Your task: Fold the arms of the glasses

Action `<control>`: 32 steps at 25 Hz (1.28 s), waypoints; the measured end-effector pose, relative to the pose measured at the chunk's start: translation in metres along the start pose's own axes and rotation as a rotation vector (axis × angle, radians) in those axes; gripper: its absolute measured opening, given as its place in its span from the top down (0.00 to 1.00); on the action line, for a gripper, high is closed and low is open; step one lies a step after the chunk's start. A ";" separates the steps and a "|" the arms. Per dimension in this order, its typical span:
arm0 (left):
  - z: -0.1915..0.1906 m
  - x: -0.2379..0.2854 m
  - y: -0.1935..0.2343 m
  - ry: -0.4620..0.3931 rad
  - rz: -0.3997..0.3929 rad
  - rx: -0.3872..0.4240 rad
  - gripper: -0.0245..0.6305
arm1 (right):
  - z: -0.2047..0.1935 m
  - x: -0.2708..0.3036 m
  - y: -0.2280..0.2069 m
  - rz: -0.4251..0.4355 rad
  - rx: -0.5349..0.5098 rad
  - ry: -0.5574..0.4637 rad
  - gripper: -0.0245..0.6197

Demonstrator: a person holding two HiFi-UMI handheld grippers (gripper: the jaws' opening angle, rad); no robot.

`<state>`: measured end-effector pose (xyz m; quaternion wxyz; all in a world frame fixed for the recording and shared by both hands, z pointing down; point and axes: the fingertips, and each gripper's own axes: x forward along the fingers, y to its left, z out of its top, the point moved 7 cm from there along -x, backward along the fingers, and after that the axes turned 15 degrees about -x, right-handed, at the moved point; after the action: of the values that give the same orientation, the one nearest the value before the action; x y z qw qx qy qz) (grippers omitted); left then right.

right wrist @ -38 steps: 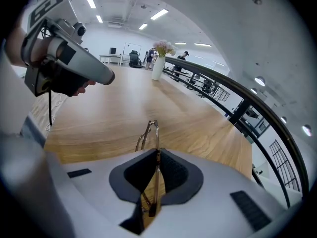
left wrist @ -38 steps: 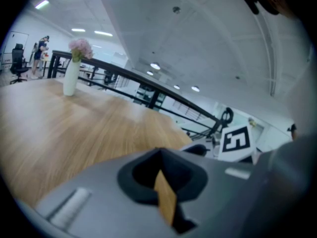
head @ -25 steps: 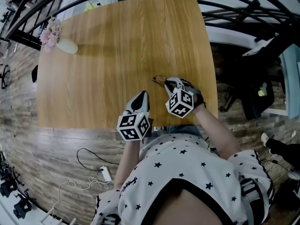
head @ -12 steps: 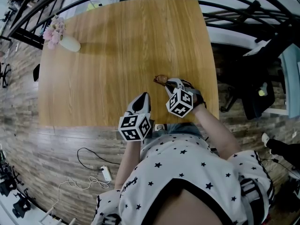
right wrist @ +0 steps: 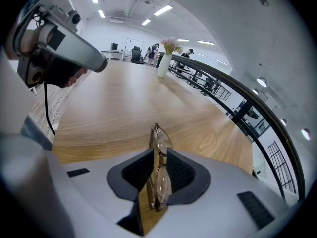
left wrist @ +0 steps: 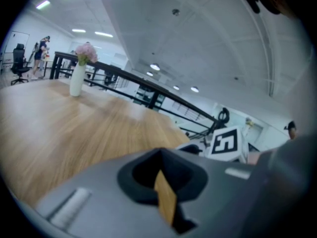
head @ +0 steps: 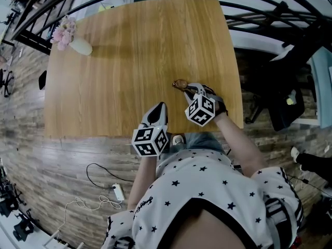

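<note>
Brown-framed clear-lens glasses (right wrist: 161, 145) edge-on between right gripper (right wrist: 157, 170) pads, lightly pinched, jaws just eased wider; low over wooden table (head: 129, 51). Left gripper (left wrist: 163, 192) clenched, empty. Squeeze gently, arms flat against lenses.

The light brown wooden table (head: 129, 51) offers wide bare wood across its middle and far side; only the white vase with pink flowers (head: 78, 45) stands at the far left corner

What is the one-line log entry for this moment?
left tool: shut, empty | right tool: jaws just widened, pads on folded glasses
</note>
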<state>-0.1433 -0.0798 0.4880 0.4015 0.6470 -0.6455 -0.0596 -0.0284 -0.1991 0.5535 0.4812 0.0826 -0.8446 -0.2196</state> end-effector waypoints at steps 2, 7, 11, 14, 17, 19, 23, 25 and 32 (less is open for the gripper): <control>-0.002 -0.005 -0.002 -0.001 -0.004 0.003 0.95 | 0.003 -0.008 0.000 -0.015 0.036 -0.017 0.89; -0.007 -0.016 -0.005 0.000 -0.016 0.012 0.95 | 0.009 -0.031 0.006 -0.048 0.132 -0.061 0.89; -0.011 -0.025 -0.006 -0.003 -0.022 0.021 0.95 | 0.015 -0.049 0.013 -0.068 0.194 -0.099 0.89; -0.018 -0.031 -0.009 -0.009 -0.026 0.030 0.95 | 0.016 -0.064 0.022 -0.084 0.243 -0.134 0.89; -0.022 -0.036 -0.011 -0.018 -0.034 0.037 0.95 | 0.017 -0.078 0.027 -0.117 0.282 -0.169 0.89; -0.024 -0.040 -0.012 -0.022 -0.040 0.041 0.95 | 0.019 -0.086 0.030 -0.136 0.304 -0.190 0.89; -0.027 -0.046 -0.016 -0.023 -0.050 0.051 0.95 | 0.023 -0.103 0.037 -0.165 0.337 -0.221 0.90; -0.028 -0.050 -0.018 -0.023 -0.057 0.057 0.95 | 0.023 -0.111 0.041 -0.175 0.355 -0.231 0.90; -0.037 -0.061 -0.025 -0.023 -0.076 0.076 0.95 | 0.025 -0.133 0.061 -0.197 0.397 -0.288 0.91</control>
<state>-0.1114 -0.0135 0.4709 0.3666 0.6849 -0.6270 -0.0577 0.0238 -0.0912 0.4664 0.3067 0.2248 -0.9189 -0.1050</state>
